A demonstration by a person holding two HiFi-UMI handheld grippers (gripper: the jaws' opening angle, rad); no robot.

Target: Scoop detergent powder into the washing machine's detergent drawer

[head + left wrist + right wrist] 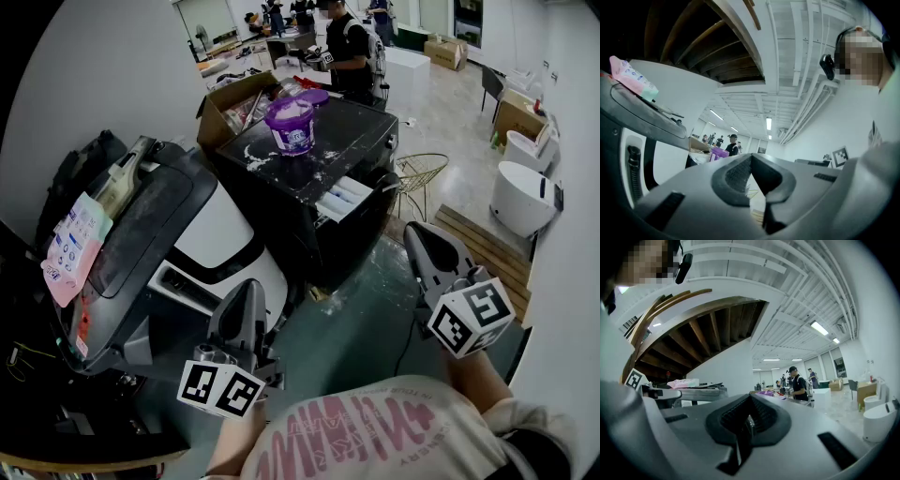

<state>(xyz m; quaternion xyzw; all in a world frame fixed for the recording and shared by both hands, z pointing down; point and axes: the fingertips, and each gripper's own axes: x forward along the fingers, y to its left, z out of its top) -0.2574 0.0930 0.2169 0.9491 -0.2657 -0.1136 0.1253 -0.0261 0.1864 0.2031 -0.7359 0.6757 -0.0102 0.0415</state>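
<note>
Powder tub (291, 125), purple, stood on top of the black washing machine (361, 127) in the upper middle of the frame, with the detergent drawer (339, 199) pulled out of the front below it. You held your left claw (250, 287) at lower left and your right claw (418, 231) at lower right, both pressed together with nothing pinched, well apart from the tub.

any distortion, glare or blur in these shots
Head view: fisheye bending, dark corners, purple detergent tub sharp. Left gripper view: ceiling light blown out, near foreground slightly soft. Right gripper view: curved walls, wooden beams in shadow.
</note>
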